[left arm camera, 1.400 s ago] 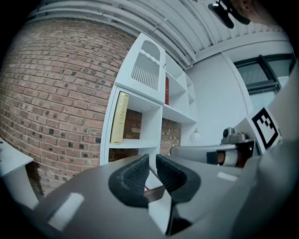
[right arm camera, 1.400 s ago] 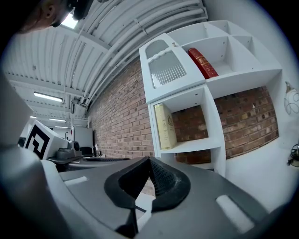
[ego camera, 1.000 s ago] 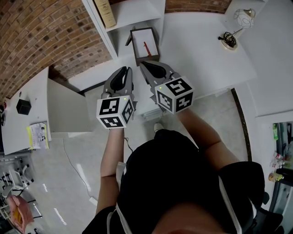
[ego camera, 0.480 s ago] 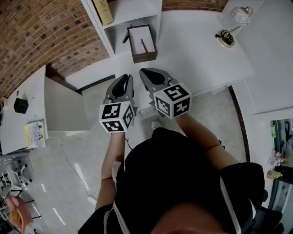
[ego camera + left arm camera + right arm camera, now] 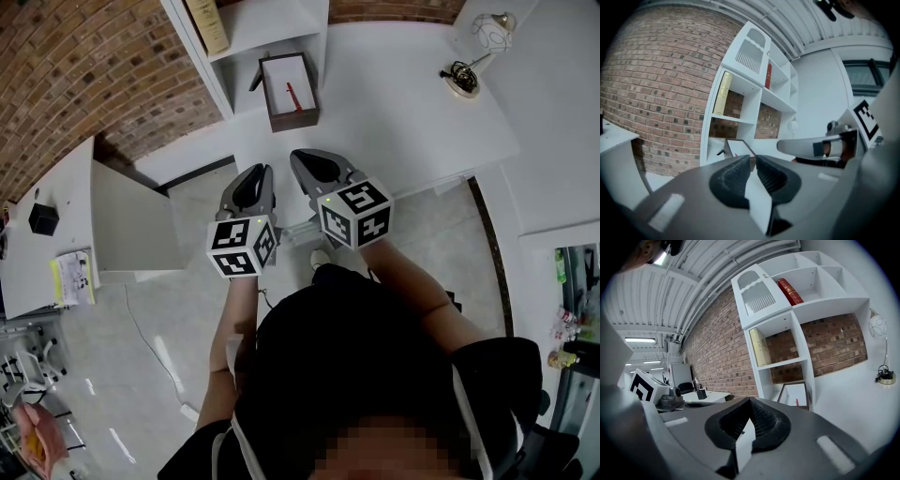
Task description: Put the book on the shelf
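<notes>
Well, the cream book [image 5: 761, 347] is already in the white shelf [image 5: 780, 364]. It stands on end at the left side of a middle compartment, long axis up and down, narrow face out toward the room. A red book [image 5: 789, 291] leans at a slant in the compartment above. From the head view I can just see the cream book's top edge at the frame's upper border.

My left gripper [image 5: 752, 158] has its jaws all but together, only a thin slit between the ribbed pads, which have just nipped in the last bit, and nothing is between them. My right gripper [image 5: 750, 400] is fully closed, pads meeting, also empty. Neither touches anything.

Compared with a second ago, both grippers sit lower in the head view and further back from the shelf. Their tips were close to the brown tray [image 5: 292, 119] on the table and now stand well clear of it.
</notes>
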`<state>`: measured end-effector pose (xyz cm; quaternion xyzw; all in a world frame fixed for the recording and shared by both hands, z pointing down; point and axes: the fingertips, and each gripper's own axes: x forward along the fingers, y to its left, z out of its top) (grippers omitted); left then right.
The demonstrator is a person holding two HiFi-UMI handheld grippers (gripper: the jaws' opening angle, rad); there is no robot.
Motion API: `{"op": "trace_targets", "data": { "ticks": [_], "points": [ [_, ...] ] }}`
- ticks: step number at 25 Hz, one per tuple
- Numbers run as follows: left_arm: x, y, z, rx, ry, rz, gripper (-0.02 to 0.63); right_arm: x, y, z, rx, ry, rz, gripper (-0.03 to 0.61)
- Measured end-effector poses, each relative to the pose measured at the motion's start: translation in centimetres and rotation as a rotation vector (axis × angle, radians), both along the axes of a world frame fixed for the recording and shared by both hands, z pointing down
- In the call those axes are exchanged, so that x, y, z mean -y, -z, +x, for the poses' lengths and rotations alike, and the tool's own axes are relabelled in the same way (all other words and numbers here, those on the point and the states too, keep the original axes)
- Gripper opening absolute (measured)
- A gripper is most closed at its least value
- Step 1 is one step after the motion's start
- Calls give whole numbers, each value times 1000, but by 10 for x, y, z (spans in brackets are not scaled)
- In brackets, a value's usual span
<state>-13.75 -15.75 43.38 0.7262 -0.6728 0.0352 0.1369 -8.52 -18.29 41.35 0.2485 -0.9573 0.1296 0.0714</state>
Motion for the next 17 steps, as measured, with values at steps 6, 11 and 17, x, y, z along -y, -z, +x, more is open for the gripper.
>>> {"op": "trace_targets", "data": {
  "ticks": [6,11,17],
  "points": [
    [1,9,-4,-4,10,26,43,-3,5,-4,-6,11,24,-3],
    [1,10,-4,-1,6,29,44,-6,5,-7,-6,22,23,-3],
    [0,9,-8,6,15,26,43,-7,5,-10,-16,31,25,-3]
  ]
}}
